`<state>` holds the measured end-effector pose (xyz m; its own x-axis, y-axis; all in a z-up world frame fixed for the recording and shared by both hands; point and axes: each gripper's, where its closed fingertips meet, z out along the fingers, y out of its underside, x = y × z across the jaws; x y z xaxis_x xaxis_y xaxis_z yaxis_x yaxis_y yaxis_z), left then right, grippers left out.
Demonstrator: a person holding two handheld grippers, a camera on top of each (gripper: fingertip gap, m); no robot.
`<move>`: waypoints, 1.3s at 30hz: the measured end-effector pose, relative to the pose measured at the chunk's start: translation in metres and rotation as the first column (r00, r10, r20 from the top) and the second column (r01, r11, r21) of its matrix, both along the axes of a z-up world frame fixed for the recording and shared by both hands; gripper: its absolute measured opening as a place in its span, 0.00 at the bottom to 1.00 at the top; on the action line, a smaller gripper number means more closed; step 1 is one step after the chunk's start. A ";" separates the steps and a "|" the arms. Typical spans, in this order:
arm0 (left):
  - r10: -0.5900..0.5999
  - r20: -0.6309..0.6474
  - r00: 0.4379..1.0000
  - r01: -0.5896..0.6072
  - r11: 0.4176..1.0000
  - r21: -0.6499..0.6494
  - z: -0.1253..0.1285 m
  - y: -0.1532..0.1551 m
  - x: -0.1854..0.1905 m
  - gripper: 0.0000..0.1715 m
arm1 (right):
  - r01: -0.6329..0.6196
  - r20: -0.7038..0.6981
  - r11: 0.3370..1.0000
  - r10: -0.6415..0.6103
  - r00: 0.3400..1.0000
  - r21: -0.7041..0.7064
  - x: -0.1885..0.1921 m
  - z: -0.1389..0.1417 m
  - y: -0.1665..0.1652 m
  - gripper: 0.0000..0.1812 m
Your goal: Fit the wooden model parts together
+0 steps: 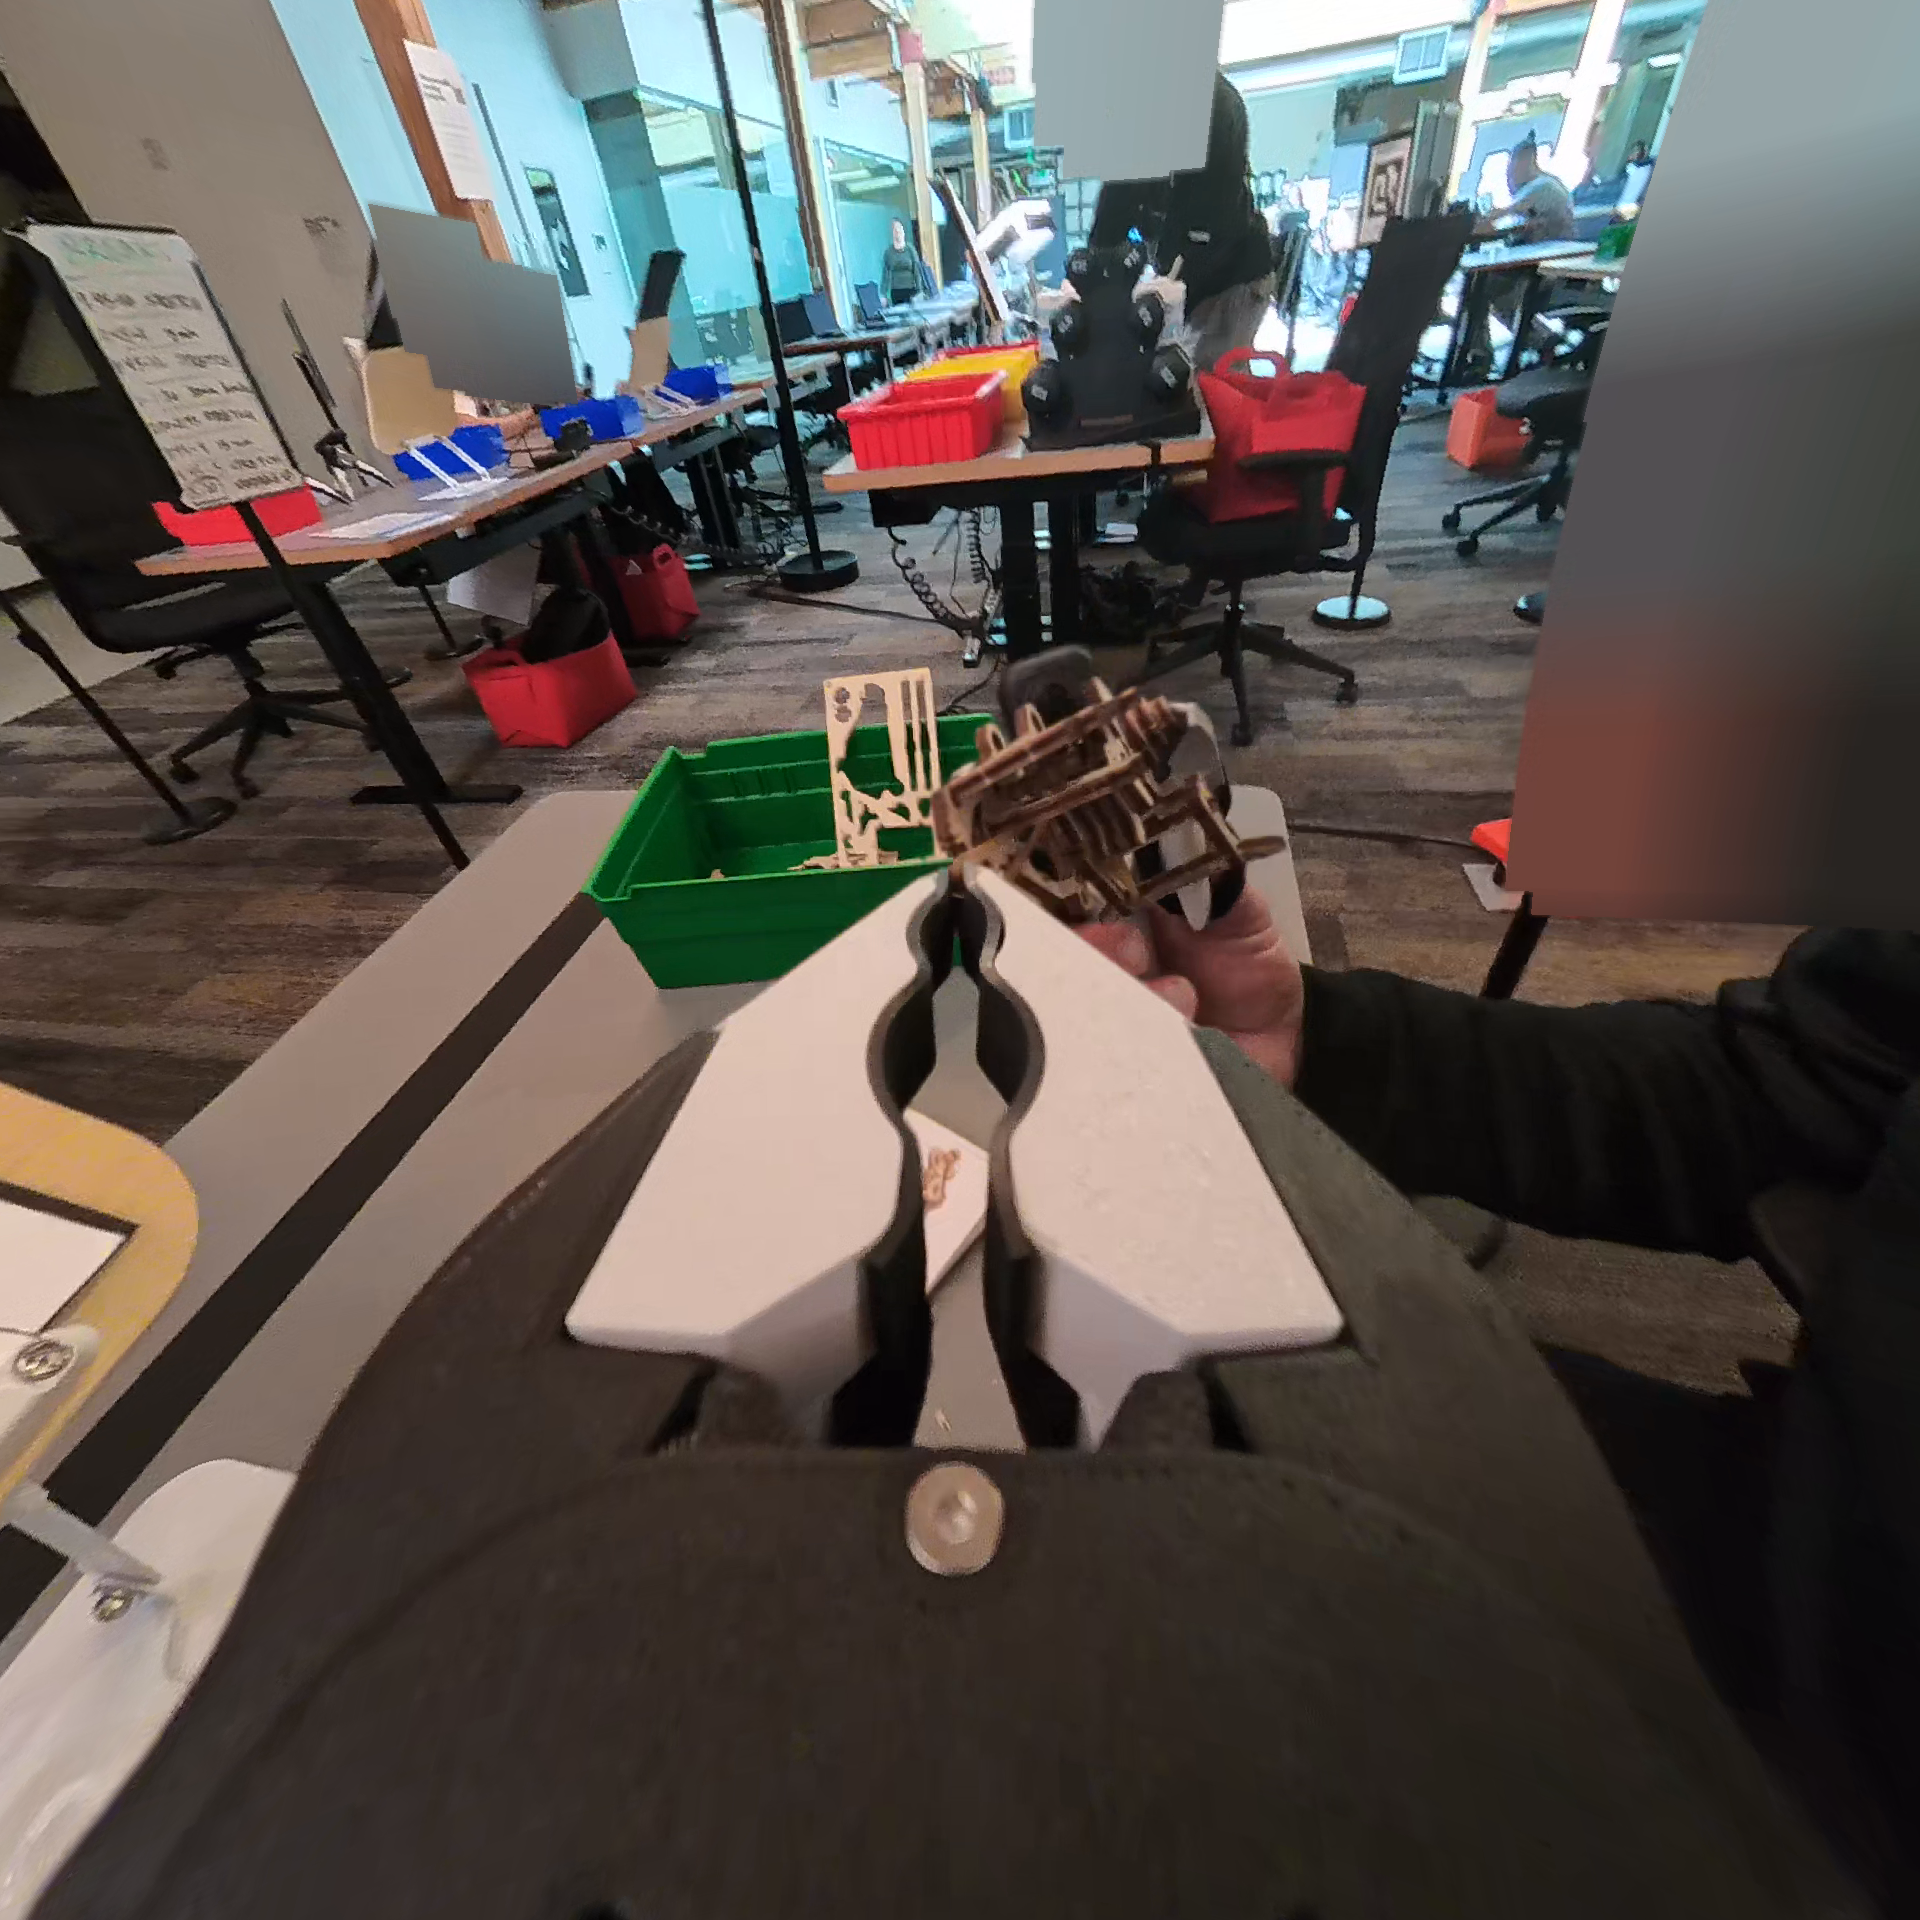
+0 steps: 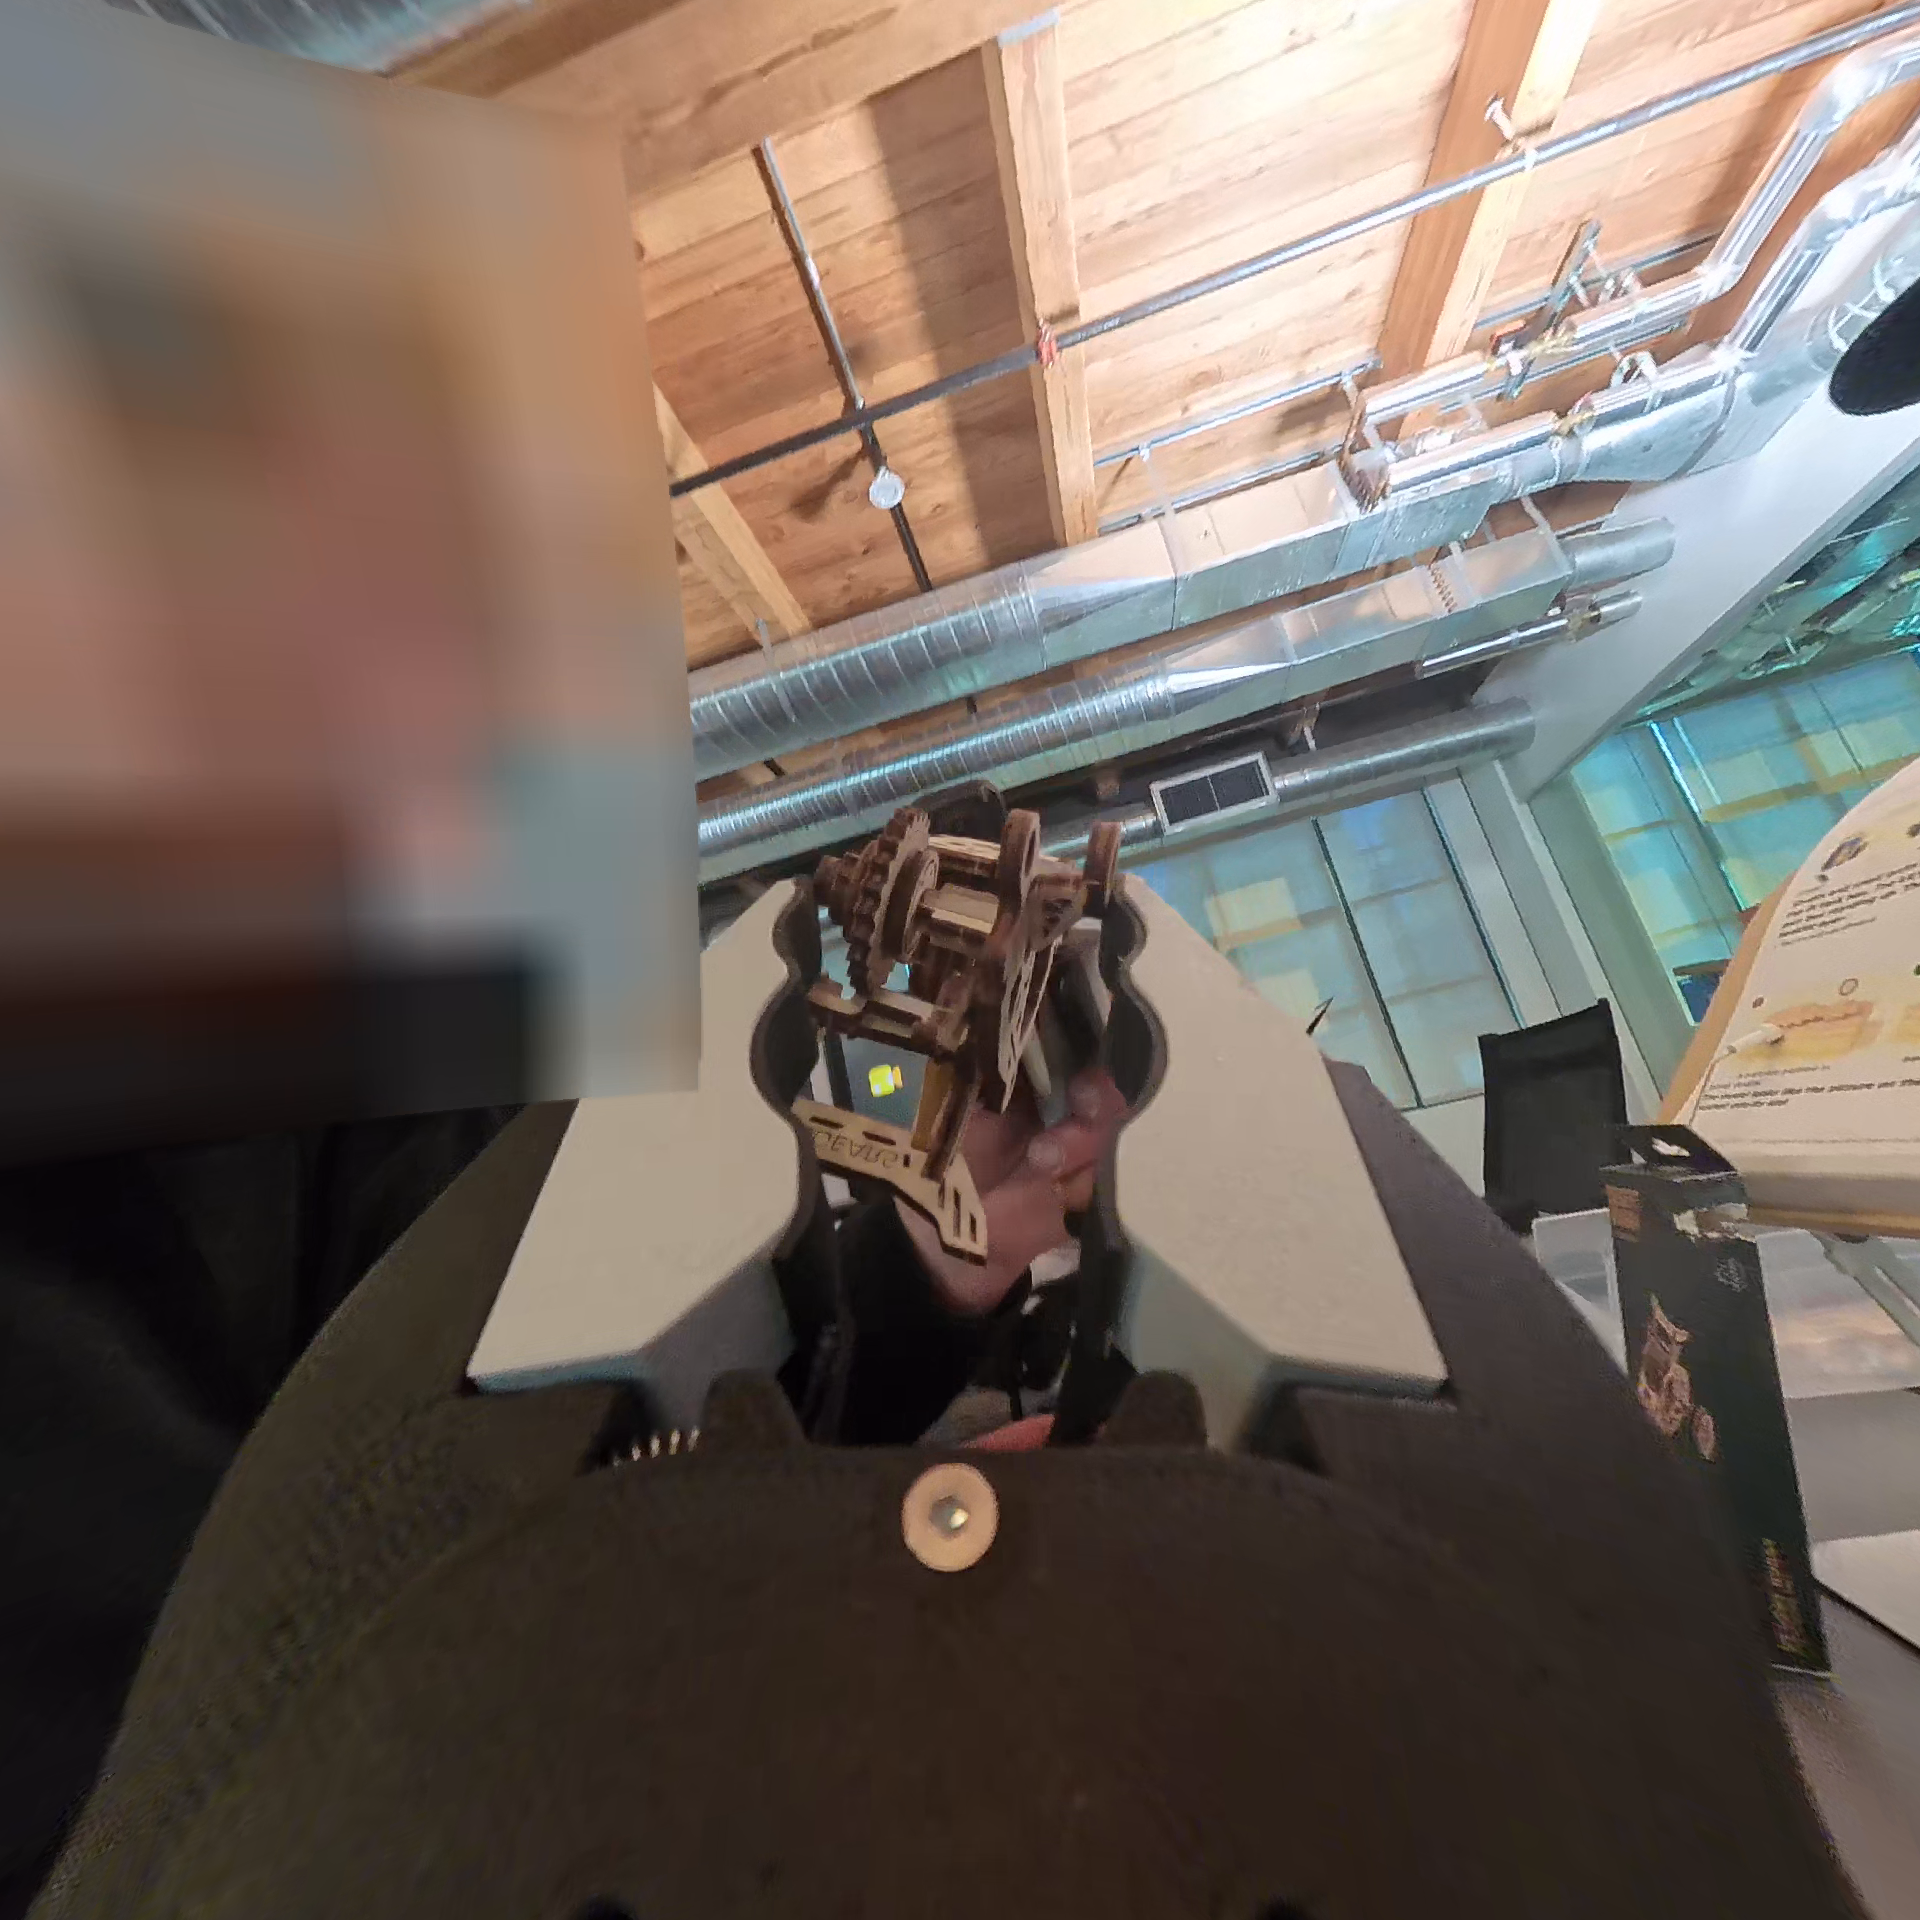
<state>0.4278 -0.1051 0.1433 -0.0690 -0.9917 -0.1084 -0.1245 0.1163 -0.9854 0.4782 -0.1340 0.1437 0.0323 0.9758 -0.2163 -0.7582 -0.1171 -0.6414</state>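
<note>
A brown wooden gear model (image 2: pixel 935 966) sits between the spread white fingers of my right gripper (image 2: pixel 951 914), which points up toward the ceiling and is shut on it. A hand (image 2: pixel 1023 1174) shows behind the model. In the left wrist view the same model (image 1: pixel 1091 821) is held up over the table's far end, with a hand (image 1: pixel 1236 987) below it. My left gripper (image 1: pixel 958 883) is shut, with its tips just under the model's near left edge. I cannot see anything between them.
A green bin (image 1: pixel 717 914) stands on the grey table (image 1: pixel 416 987) just left of the model, with a pale cut-out wooden sheet (image 1: pixel 883 758) upright in it. A white card (image 1: pixel 951 1184) lies under my left fingers. A black product box (image 2: pixel 1704 1351) and an open booklet (image 2: pixel 1818 1039) are at the right.
</note>
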 end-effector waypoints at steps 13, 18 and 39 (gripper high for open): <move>-0.123 -0.090 0.988 0.115 0.989 -0.089 -0.013 -0.001 -0.008 0.00 | 0.211 0.420 0.963 -0.263 0.868 0.168 -0.020 -0.023 -0.005 0.28; -0.157 -0.120 0.980 0.139 0.980 -0.142 -0.015 0.002 -0.010 0.00 | 0.260 0.539 0.936 -0.349 0.766 0.237 -0.029 -0.030 -0.007 0.28; -0.044 -0.379 0.924 0.007 0.995 -0.098 -0.040 0.034 -0.018 0.00 | 0.430 0.799 0.756 -0.589 0.118 0.494 -0.041 -0.069 0.025 0.28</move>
